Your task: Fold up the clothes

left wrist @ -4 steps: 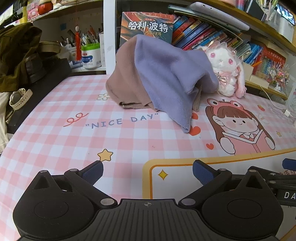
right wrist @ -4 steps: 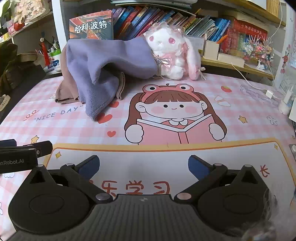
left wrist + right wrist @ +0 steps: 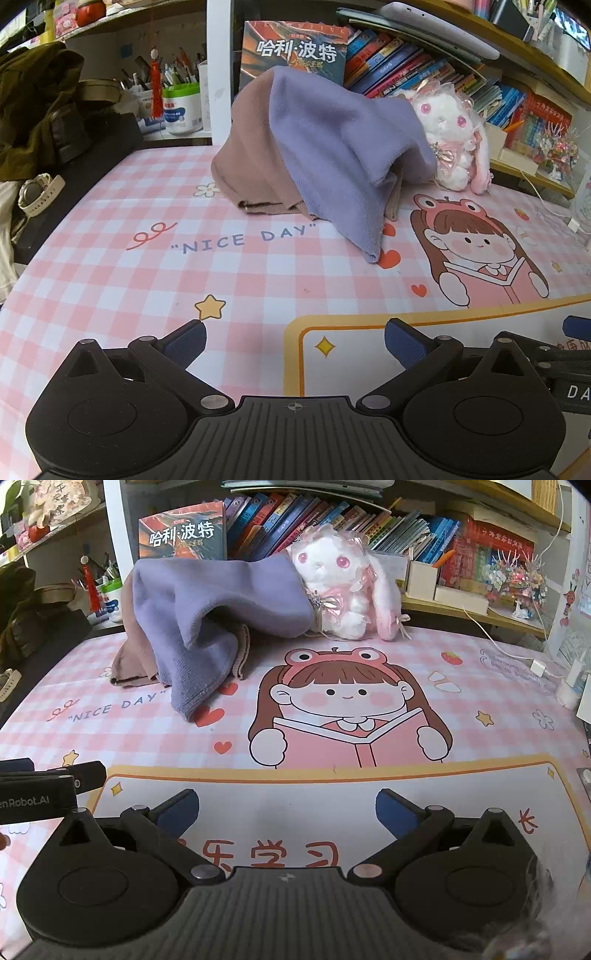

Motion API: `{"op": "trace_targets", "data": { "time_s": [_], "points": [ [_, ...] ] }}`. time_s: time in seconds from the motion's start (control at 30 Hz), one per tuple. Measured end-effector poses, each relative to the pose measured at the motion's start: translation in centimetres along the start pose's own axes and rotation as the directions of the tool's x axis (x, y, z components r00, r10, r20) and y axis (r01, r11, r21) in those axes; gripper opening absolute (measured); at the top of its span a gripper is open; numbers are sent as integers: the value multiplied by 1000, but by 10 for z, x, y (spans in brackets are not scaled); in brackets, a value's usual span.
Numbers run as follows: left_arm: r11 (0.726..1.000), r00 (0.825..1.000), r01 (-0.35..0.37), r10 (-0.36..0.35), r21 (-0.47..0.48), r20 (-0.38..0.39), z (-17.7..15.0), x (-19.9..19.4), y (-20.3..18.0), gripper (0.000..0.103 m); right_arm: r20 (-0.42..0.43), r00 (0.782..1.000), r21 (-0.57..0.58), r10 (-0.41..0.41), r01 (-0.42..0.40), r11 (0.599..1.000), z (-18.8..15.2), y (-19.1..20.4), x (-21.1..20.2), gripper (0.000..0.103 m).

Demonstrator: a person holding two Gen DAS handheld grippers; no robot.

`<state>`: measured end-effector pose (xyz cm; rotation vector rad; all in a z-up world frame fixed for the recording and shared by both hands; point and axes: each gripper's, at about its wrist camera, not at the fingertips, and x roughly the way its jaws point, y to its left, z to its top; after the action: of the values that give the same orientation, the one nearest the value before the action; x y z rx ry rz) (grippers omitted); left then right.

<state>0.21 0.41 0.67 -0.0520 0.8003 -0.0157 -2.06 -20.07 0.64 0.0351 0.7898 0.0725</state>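
Note:
A purple garment (image 3: 332,147) (image 3: 207,609) lies heaped over a brown garment (image 3: 251,162) (image 3: 133,657) at the back of the pink checked desk mat (image 3: 147,266) (image 3: 480,686); one purple end trails forward onto the mat. Both clothes lean against the books behind them. My left gripper (image 3: 295,341) stands open low over the mat's front, well short of the heap, with nothing between its blue pads. My right gripper (image 3: 286,808) is open too, over the mat's white panel, to the right of the left one and just as far from the clothes.
A white plush rabbit (image 3: 454,147) (image 3: 343,587) sits right of the heap, touching the purple cloth. Books (image 3: 332,520) line the shelf behind. A dark jacket (image 3: 33,107) and a watch (image 3: 37,192) lie at the left edge; a white cable (image 3: 517,653) runs at the right.

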Motion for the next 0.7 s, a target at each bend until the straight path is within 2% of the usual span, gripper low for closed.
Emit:
{"op": "trace_targets", "data": {
  "time_s": [0.17, 0.33, 0.7],
  "points": [
    [1000, 1000, -4, 5, -7, 18, -5, 0, 0, 103, 15, 1000, -4, -4, 4, 1000, 3, -9, -1, 103],
    [1000, 1000, -6, 7, -13, 25, -7, -2, 2, 103, 6, 1000, -7, -10, 10, 1000, 0, 5, 0, 103],
    [1000, 1000, -12, 13, -15, 27, -7, -3, 3, 103, -11, 1000, -7, -3, 3, 1000, 2, 6, 3, 103]
  ]
}}
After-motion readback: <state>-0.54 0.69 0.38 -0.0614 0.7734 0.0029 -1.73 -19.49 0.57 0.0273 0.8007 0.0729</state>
